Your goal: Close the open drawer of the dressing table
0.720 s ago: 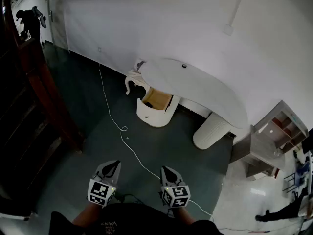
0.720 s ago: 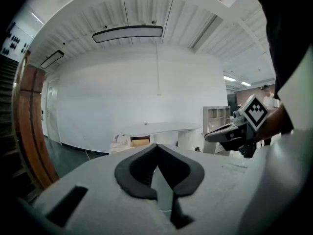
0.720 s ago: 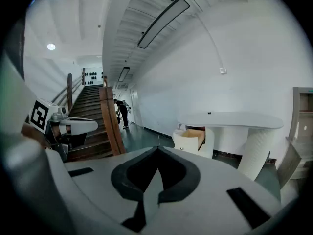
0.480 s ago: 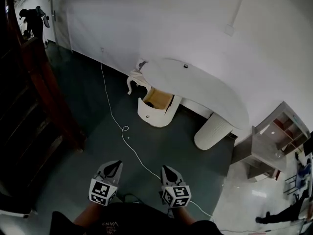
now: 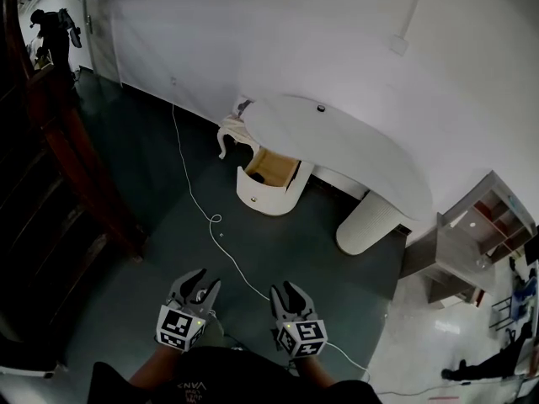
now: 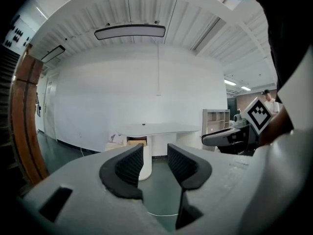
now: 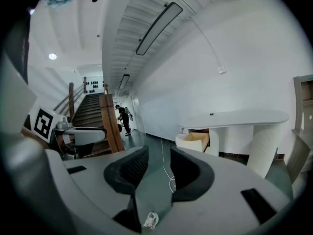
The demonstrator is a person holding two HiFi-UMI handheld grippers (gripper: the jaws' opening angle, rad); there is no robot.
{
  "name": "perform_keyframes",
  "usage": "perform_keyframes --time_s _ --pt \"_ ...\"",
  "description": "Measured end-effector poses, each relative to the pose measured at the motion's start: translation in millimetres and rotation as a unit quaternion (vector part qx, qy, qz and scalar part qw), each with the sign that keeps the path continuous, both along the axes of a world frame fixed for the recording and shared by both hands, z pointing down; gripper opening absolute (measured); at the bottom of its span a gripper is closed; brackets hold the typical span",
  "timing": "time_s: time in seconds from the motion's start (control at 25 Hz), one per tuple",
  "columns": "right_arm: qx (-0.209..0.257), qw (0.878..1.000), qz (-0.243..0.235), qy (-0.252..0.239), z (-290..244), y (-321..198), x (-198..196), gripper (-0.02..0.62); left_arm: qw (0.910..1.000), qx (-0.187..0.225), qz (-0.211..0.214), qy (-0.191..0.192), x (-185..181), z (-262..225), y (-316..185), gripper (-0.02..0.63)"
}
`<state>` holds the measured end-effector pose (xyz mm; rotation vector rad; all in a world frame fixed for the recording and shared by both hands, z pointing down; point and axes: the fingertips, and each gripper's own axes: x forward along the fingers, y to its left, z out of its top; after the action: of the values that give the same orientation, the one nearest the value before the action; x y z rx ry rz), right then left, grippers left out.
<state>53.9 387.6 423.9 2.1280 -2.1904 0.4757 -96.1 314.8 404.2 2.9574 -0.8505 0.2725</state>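
Drawer (image 5: 268, 178): stands pulled out of the dressing table (image 5: 337, 146), its tan inside showing, at the centre of the head view and well apart from both claws.
Left gripper (image 5: 205, 282): low in the head view, jaws apart with nothing between them; its own view shows bare floor through the gap.
Right gripper (image 5: 285, 291): just beside the left one, jaws also apart and empty.
Only in the right gripper view: a pale shoe (image 7: 150, 220) under the jaws, stair treads climbing at upper left, and the drawer's side and open top (image 7: 196, 140).
Only in the left gripper view: the drawer front seen head-on, partly hidden behind the left jaw pad (image 6: 128, 164).
Only in the head view: the table's whole curved outline and its round right pedestal (image 5: 366, 223).
Cable (image 5: 210, 221): a white line that crosses the dark floor (image 5: 160, 183) from the wall toward the claws, passing left of the drawer.
Open room: wide bare floor between the claws and the drawer front.
Left edge: wooden stair rail (image 5: 76, 141) closes that side.
Right edge: shelf unit (image 5: 484, 217) stands beyond the pedestal.
Beside the drawer: a small white stool (image 5: 232, 135) at the table's left end.
Far: a person (image 5: 50, 32) at upper left, by the wall.
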Motion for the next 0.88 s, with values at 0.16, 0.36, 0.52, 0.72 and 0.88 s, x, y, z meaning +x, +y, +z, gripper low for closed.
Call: perform_keyframes --time_s 0.16,0.36,0.52,0.72,0.88 --pt "-0.003 1.0 0.016 -0.002 3 -30 6 0.137 0.9998 -0.011 0.015 -0.007 8 9 -33 0.152" --pt "-0.019 0.999 0.043 -0.005 0 -77 21 0.14 0.9992 -0.019 0.036 -0.007 27 9 -91 0.16" --pt "-0.031 0.997 0.069 -0.008 0 -118 30 0.141 0.9982 -0.021 0.056 -0.013 35 3 -140 0.16" --pt "-0.03 0.995 0.094 -0.017 -2 -172 33 0.143 0.997 -0.019 0.075 -0.013 43 2 -203 0.16" --pt "-0.034 0.993 0.11 -0.015 2 -208 38 0.144 0.9952 -0.022 0.095 -0.007 51 9 -241 0.16"
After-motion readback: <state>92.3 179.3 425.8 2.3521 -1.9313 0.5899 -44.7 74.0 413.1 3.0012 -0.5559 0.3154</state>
